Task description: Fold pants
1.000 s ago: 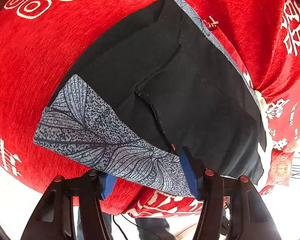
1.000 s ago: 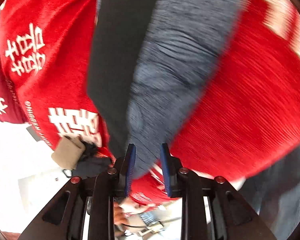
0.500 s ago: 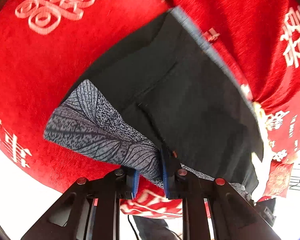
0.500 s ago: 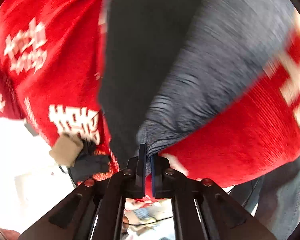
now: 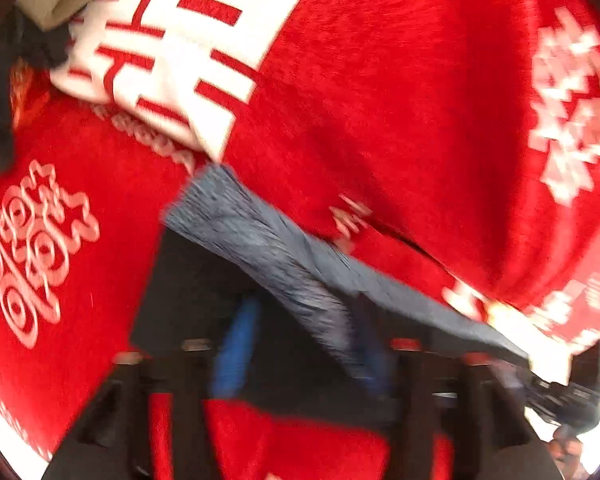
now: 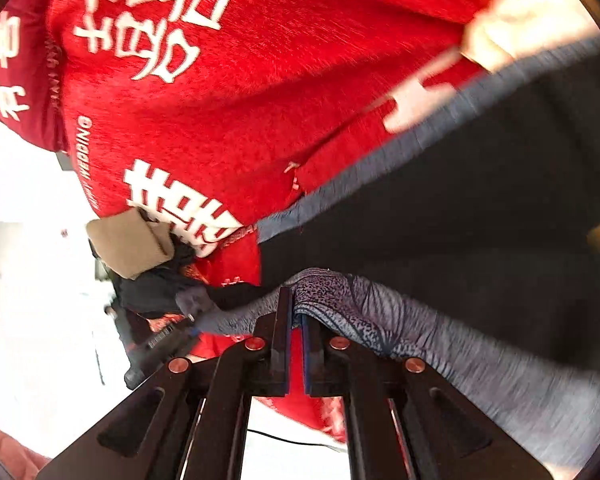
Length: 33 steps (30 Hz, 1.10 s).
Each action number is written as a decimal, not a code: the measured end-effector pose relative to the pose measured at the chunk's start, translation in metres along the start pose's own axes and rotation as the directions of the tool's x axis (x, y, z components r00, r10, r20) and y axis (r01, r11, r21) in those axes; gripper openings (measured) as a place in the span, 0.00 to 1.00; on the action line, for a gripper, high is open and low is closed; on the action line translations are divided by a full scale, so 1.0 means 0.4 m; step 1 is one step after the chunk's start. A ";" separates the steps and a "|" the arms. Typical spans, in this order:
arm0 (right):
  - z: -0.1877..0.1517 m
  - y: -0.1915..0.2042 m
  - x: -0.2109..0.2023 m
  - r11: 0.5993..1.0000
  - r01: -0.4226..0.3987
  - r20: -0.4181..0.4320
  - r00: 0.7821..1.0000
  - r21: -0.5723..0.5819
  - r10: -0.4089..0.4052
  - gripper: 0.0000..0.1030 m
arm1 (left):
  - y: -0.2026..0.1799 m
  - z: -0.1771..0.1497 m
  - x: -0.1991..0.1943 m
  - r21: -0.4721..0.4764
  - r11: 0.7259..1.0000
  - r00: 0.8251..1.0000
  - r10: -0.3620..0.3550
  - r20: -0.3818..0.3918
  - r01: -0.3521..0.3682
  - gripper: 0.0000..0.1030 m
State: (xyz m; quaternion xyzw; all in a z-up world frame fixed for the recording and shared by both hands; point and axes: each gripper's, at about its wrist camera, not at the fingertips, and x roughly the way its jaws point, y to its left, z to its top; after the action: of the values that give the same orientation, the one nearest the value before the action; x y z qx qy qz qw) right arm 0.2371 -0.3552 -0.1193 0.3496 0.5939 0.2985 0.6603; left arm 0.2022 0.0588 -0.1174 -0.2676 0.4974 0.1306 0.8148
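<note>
Half a second back the left gripper (image 5: 304, 344) was pinched on the grey leaf-print hem of the pants (image 5: 260, 240). Now its jaws have just been opening; blue pads stand apart, with blurred grey fabric draped across the gap, contact unclear. The pants have been drawn up: a grey band crosses the red cloth (image 5: 400, 100) toward its right edge, black fabric beneath. The right gripper (image 6: 296, 320) remains clamped together on the leaf-print hem, which bunches over its fingertips. A tan bundle (image 6: 128, 242) sits at the cloth's left edge.
</note>
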 end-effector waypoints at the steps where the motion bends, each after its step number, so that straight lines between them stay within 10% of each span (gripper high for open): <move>1: 0.044 -0.006 0.022 1.000 0.027 -0.013 1.000 -0.014 -0.028 0.04 | -0.005 0.019 0.047 0.006 0.999 0.999 0.045 0.017 -0.045 0.77; 7: 0.249 -0.125 0.211 0.973 0.214 -0.107 0.969 -0.092 -0.223 0.06 | 0.011 0.047 0.297 0.003 0.973 0.970 0.230 -0.080 -0.230 0.78; 10: 0.291 -0.160 0.285 0.950 0.286 -0.129 0.945 -0.128 -0.301 0.06 | -0.008 0.063 0.267 0.024 0.967 0.965 0.254 -0.065 -0.253 0.78; 13: 0.304 -0.147 0.281 0.947 0.302 -0.136 0.939 -0.106 -0.315 0.08 | -0.008 0.076 0.170 0.009 0.969 0.969 0.246 -0.004 -0.246 0.78; 16: 0.270 -0.066 0.220 0.916 0.321 -0.082 0.934 -0.241 -0.348 0.43 | -0.026 0.056 0.130 0.112 0.956 0.962 0.273 0.001 -0.272 0.78; 20: 0.214 -0.011 0.205 0.920 0.238 -0.121 0.950 -0.311 -0.286 0.44 | -0.051 0.000 0.248 0.190 0.930 0.938 0.337 -0.086 -0.316 0.78; 25: 0.237 -0.083 0.331 0.878 0.361 -0.154 0.893 -0.314 -0.423 0.38 | -0.076 -0.047 0.311 0.255 0.873 0.894 0.444 -0.062 -0.416 0.81; 33: 0.291 -0.074 0.095 0.947 0.277 0.045 0.961 -0.163 -0.273 0.48 | -0.183 -0.100 0.129 0.412 0.842 0.907 0.413 -0.074 -0.350 0.81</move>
State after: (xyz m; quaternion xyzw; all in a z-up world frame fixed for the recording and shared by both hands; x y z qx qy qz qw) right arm 0.3563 -0.3540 -0.1595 0.2098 0.6023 0.2485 0.7290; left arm 0.2319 -0.0269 -0.1549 -0.0054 0.6204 0.1672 0.7663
